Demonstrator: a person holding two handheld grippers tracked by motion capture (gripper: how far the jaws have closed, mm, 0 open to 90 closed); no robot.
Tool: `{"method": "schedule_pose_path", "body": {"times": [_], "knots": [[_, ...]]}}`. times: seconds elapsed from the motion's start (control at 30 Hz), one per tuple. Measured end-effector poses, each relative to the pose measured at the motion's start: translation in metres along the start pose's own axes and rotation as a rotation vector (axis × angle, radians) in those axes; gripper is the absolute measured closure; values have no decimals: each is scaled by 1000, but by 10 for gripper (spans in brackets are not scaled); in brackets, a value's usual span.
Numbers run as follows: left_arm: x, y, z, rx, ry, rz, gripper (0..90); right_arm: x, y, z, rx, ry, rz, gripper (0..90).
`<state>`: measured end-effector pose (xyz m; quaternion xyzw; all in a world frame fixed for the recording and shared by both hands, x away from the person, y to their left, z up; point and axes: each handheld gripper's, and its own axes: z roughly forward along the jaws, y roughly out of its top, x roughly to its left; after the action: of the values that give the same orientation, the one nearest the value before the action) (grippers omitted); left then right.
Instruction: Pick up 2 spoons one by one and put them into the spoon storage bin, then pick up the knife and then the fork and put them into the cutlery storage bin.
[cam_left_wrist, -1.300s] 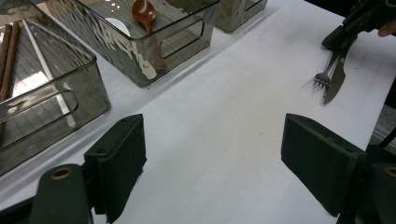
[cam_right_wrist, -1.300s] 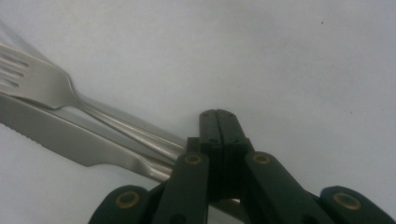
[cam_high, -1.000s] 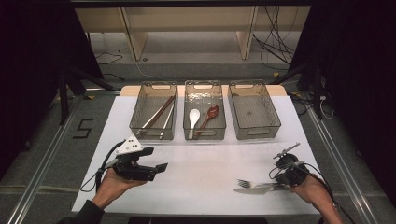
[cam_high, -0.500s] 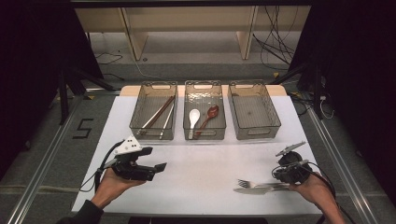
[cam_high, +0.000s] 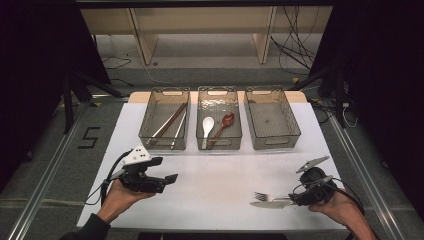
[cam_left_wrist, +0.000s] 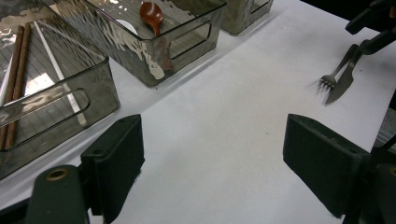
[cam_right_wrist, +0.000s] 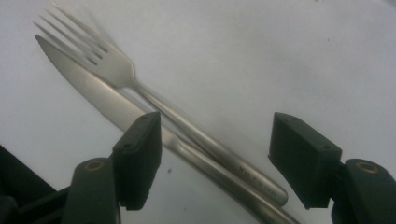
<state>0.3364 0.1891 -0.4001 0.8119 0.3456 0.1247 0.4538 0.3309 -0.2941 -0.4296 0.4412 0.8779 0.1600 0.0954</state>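
Observation:
A steel fork (cam_right_wrist: 109, 65) and a steel knife (cam_right_wrist: 79, 77) lie side by side on the white table (cam_high: 220, 180), near its front right. My right gripper (cam_right_wrist: 215, 135) is low over their handles. Its jaws have just been opening and now stand wide, with both handles between them and the pads clear of the metal. From above, the right gripper (cam_high: 296, 199) points left at the fork (cam_high: 262, 196) and knife (cam_high: 265, 204). My left gripper (cam_high: 167, 183) hovers at the front left, open, with nothing between its jaws (cam_left_wrist: 212, 135).
Three clear grey bins stand in a row at the back. The left bin (cam_high: 165, 145) holds chopsticks (cam_high: 170, 120). The middle bin (cam_high: 220, 146) holds a white spoon (cam_high: 207, 125) and a red-brown spoon (cam_high: 227, 120). The right bin (cam_high: 274, 145) holds nothing.
The right hand has shifted only slightly over the fork and knife, which lie where they were. The left gripper has not moved.

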Motion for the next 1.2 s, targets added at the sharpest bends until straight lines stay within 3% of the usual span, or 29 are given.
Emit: {"method": "schedule_pose_path", "body": {"times": [0.23, 0.4, 0.77, 1.2], "knots": [[0, 0, 2, 3, -4, -1, 197, -4, -17, 2, 45, -7, 5, 300], [-1, 1, 3, 4, -7, 0, 197, -6, -24, 2, 45, -5, 23, 296], [0, 0, 2, 4, -3, 2, 196, -3, -26, 5, 66, 3, 9, 298], [-1, -2, 1, 12, -4, 14, 196, 2, -26, 8, 94, 17, -41, 352]]}}
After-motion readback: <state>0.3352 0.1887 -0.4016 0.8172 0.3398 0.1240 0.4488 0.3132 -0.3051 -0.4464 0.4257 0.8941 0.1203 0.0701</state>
